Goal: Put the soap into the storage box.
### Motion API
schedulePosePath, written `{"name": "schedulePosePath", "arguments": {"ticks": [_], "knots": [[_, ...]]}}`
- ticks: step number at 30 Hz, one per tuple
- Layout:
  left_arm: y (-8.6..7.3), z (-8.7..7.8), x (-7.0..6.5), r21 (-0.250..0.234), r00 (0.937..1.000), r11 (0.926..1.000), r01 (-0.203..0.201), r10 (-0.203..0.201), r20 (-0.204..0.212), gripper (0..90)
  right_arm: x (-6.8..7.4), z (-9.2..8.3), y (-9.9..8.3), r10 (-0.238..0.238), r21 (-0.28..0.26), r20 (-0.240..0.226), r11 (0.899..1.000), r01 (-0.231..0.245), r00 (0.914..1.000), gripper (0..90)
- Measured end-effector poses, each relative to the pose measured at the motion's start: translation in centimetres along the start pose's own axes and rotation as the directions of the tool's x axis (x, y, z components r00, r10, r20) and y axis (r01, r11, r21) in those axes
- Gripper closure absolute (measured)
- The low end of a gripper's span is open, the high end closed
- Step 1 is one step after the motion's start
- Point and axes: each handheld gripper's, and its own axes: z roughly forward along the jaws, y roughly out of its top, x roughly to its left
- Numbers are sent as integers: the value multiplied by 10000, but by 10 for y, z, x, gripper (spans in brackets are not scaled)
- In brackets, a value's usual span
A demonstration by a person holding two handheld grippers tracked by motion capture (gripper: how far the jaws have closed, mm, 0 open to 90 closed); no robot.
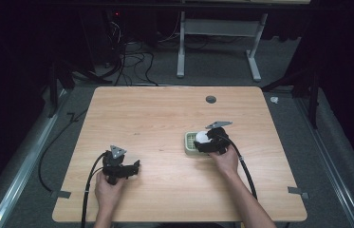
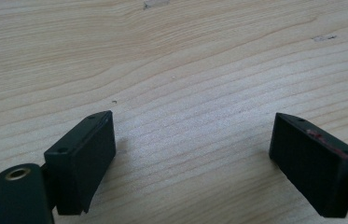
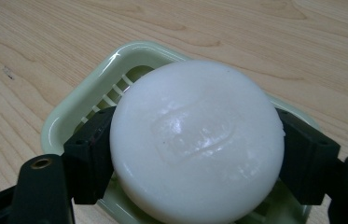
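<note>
A round white bar of soap [image 3: 197, 144] sits between the jaws of my right gripper [image 3: 195, 156], which is shut on it from both sides. The soap hangs over a pale green slatted soap dish [image 3: 92, 95]; whether it touches the slats I cannot tell. From above, the soap [image 1: 201, 137] and the dish [image 1: 190, 143] lie right of the table's middle, with the right gripper [image 1: 208, 141] over them. My left gripper [image 1: 126, 170] rests near the front left of the table. Its jaws [image 2: 192, 158] stand wide apart over bare wood, with nothing between them.
The wooden table [image 1: 165, 118] has a small dark round cap [image 1: 210, 99] near its far edge. Cables trail from both grippers toward the front edge. Beyond the table stand a white frame [image 1: 217, 42] and floor cables [image 1: 132, 61].
</note>
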Motion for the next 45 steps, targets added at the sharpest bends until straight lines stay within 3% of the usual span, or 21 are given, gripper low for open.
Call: {"name": "schedulePosePath", "arguments": {"ticks": [5,15,45], "knots": [[0,0,0,2,10000,10000,-4,4,0,149,-3,-3,0,264,-190,-234,9995,-269,9994,210],[0,0,0,0,10000,10000,1,-1,0,149,-6,-10,0,461,-464,-282,9978,-474,9985,168],[0,0,0,-17,10000,10000,18,-18,-4,149,-14,-44,2,712,-1365,-528,9876,-778,9961,201]]}}
